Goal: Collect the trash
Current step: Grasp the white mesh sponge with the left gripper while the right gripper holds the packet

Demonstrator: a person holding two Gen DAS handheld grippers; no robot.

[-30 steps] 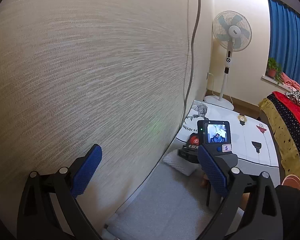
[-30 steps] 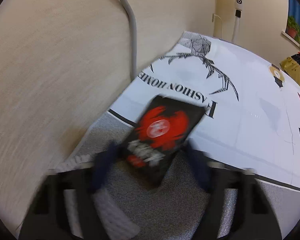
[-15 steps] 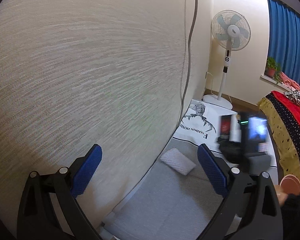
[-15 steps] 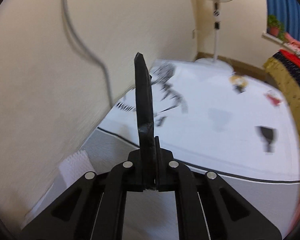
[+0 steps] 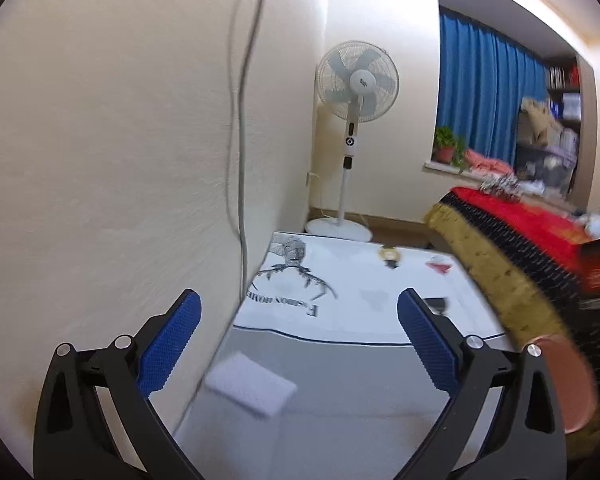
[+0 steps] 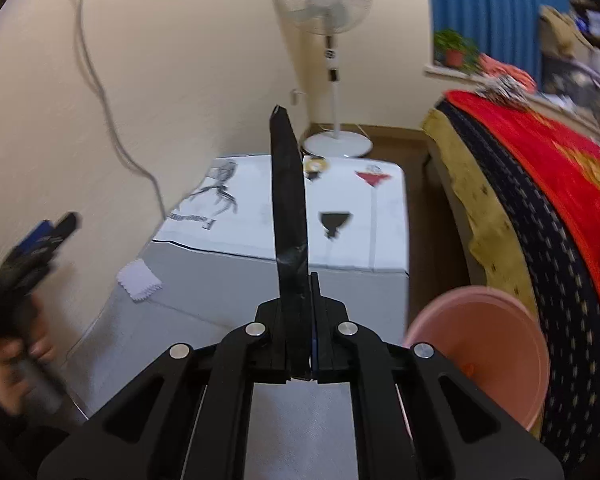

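Note:
My right gripper (image 6: 305,294) is shut on a black snack packet (image 6: 288,200). The packet is lifted off the floor and stands edge-on above the fingers. To its right and below sits a pink basin (image 6: 484,352), which in the left wrist view shows behind the right finger (image 5: 560,376). A white crumpled tissue (image 5: 252,388) lies on the grey mat near the wall, also in the right wrist view (image 6: 139,276). My left gripper (image 5: 300,320) is open with nothing between its blue pads (image 5: 172,340). It appears blurred at the left of the right wrist view (image 6: 40,240), held by a hand (image 6: 16,356).
A white printed floor mat (image 5: 360,288) lies beyond the grey one. The wall with a hanging cable (image 5: 240,160) runs along the left. A standing fan (image 5: 356,80) is in the corner. A bed with a red and black blanket (image 5: 520,232) fills the right.
The right gripper closed on the packet, lifted it off the mat and carried it right toward the basin. The left gripper swung right, away from the wall.

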